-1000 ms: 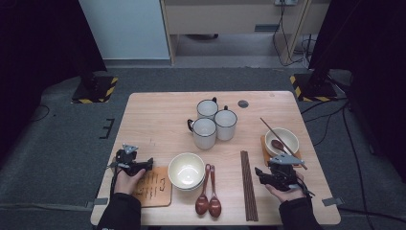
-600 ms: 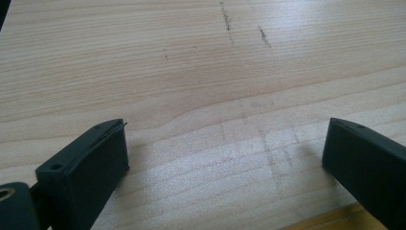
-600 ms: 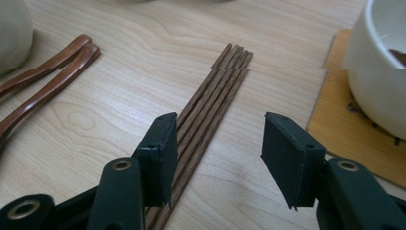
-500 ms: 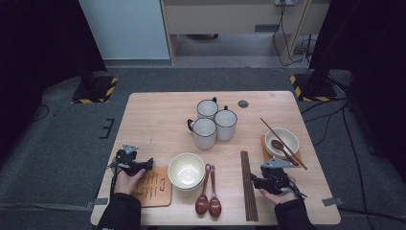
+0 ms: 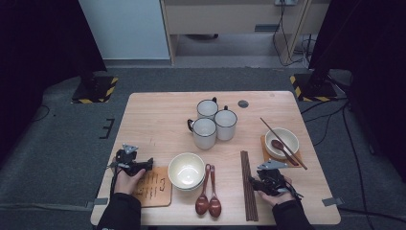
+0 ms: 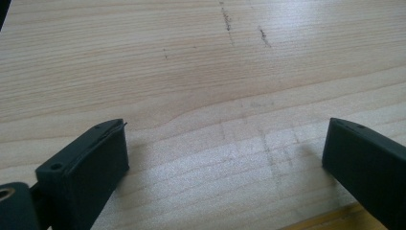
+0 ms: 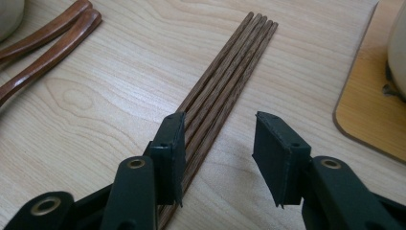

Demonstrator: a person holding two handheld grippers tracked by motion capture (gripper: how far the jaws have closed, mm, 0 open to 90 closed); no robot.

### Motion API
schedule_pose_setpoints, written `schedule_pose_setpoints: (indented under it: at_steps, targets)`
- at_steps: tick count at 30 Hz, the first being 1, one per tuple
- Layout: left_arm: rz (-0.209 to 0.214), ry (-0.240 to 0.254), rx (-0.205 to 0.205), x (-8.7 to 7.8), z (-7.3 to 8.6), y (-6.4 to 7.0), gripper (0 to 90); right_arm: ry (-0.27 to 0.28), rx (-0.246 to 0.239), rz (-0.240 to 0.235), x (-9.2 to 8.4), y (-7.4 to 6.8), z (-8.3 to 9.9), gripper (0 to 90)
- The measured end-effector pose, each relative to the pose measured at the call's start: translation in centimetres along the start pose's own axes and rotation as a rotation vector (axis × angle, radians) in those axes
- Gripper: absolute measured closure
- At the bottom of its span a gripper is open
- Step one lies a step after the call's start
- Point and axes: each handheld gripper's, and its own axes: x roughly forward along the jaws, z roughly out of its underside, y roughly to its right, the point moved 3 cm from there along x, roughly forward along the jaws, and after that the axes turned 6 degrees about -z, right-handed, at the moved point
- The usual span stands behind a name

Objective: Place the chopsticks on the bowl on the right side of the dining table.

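Observation:
Several dark wooden chopsticks (image 5: pixel 246 167) (image 7: pixel 230 67) lie side by side on the table, right of centre. My right gripper (image 5: pixel 256 184) (image 7: pixel 220 143) hangs low over their near end. Its jaws have just been closing and stand open. One jaw rests over the sticks, and the outer sticks lie in the gap, with no pad pressing on them. My left gripper (image 5: pixel 147 164) (image 6: pixel 225 153) stands open at the table's left over bare wood, with nothing between its jaws.
A cream bowl (image 5: pixel 186 170) and two wooden spoons (image 5: pixel 208 191) sit left of the chopsticks. Three mugs (image 5: pixel 213 122) stand mid-table. A bowl with a spoon and chopsticks (image 5: pixel 282 143) rests on a coaster at right. A wooden board (image 5: pixel 154 188) lies by my left hand.
My right gripper has sunk and shifted left from beside the right bowl onto the chopsticks' near end, and its jaws have narrowed. The left gripper has stayed put.

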Motion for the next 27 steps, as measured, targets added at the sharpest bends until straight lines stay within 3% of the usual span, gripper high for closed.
schedule_pose_setpoints:
  at_steps: [27]
  targets:
    - [0.000, 0.000, 0.000, 0.00, 0.00, 0.00, 0.8, -0.071, -0.002, -0.009, 0.89, 0.05, 0.26, 66.8]
